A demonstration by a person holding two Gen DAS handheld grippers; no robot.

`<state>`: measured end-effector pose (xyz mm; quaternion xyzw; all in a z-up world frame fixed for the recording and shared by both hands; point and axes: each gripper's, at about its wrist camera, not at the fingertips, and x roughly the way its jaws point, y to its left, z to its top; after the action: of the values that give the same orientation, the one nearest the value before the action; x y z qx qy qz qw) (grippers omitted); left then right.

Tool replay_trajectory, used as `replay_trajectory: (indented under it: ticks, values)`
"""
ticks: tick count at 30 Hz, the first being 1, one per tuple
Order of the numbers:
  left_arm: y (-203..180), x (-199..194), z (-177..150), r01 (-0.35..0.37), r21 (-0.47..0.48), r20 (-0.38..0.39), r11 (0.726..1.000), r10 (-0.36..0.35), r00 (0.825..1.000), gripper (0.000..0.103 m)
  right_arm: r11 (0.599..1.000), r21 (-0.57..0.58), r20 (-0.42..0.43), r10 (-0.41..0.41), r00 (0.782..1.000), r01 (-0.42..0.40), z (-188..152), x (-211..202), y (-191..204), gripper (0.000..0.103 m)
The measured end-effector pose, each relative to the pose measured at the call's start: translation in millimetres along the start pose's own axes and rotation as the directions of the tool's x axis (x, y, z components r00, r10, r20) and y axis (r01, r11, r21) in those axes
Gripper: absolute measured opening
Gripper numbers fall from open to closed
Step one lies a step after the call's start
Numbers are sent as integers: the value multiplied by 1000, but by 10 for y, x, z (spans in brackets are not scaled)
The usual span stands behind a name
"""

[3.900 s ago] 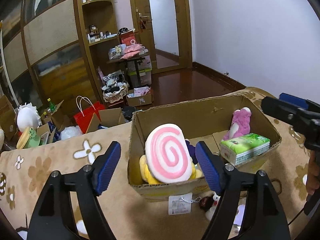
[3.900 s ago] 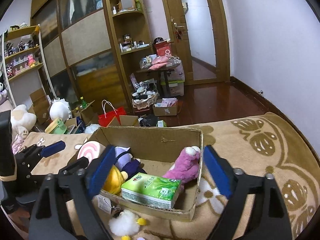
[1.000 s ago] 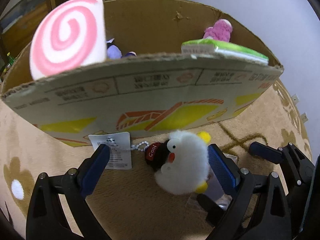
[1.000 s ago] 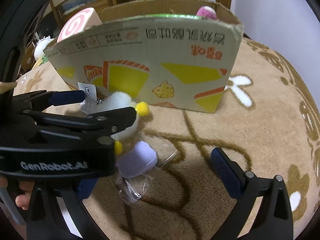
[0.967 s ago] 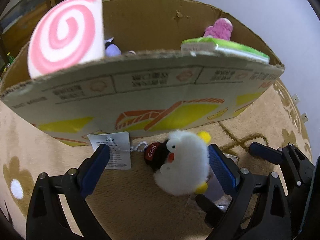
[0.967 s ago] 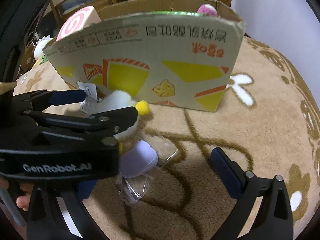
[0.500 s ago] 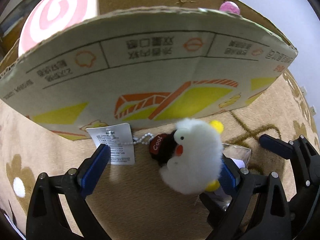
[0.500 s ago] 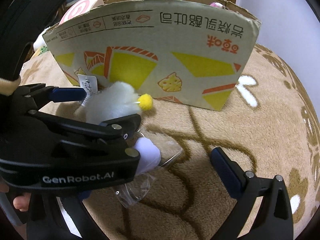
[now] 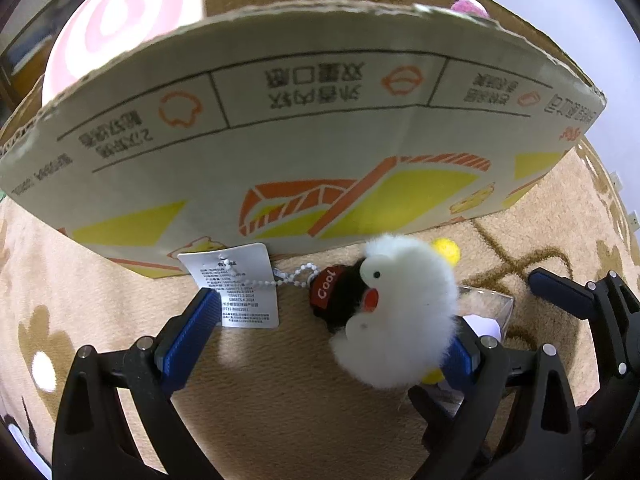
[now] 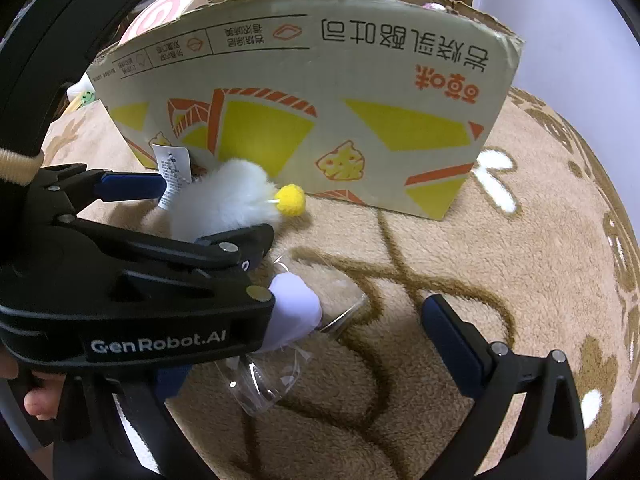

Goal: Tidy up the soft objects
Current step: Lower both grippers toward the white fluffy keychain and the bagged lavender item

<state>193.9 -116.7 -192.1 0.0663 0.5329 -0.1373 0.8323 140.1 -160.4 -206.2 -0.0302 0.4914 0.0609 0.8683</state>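
Beige patterned carpet under printed cardboard box.

One cardboard box stands on one brown patterned blanket. Two soft toys show above the box rim: one pink-and-white swirl cushion and one pink plush, mostly hidden. In front of the box lie one white fluffy bird toy with one paper tag, and one clear plastic packet holding one pale purple item. Two tongs are in view: the left tongs and the right tongs.
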Motion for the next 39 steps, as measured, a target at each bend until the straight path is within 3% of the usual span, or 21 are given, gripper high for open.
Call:
replay_trajectory:
  ticks: [8,18,27,30,34,39]
  values:
    - [14,55,-25,36,-6,-8,999,-36,999,95,1000,-3,-1,-4,1000,4,1,-2,3,103]
    - [74,72,-42,26,-14,-13,1000,-26,1000,89,1000,-7,-5,-9,1000,8,8,7,-4,103]
    - [267,31,-90,17,-58,-22,998,-18,1000,65,1000,-26,-38,-3,999,2,-45,14,-30,103]
    - [272,-7,-129,23,-58,-30,998,-25,999,51,1000,-28,-50,4,999,-6,-75,-12,-53,103]
    - [318,-55,-191,36,-68,-42,997,-39,998,33,1000,-19,-51,12,999,-13,-107,-59,-113,96]
    - [407,-125,-265,28,-80,-40,996,-31,999,28,999,-27,-45,25,999,-26,-97,-111,-128,84]
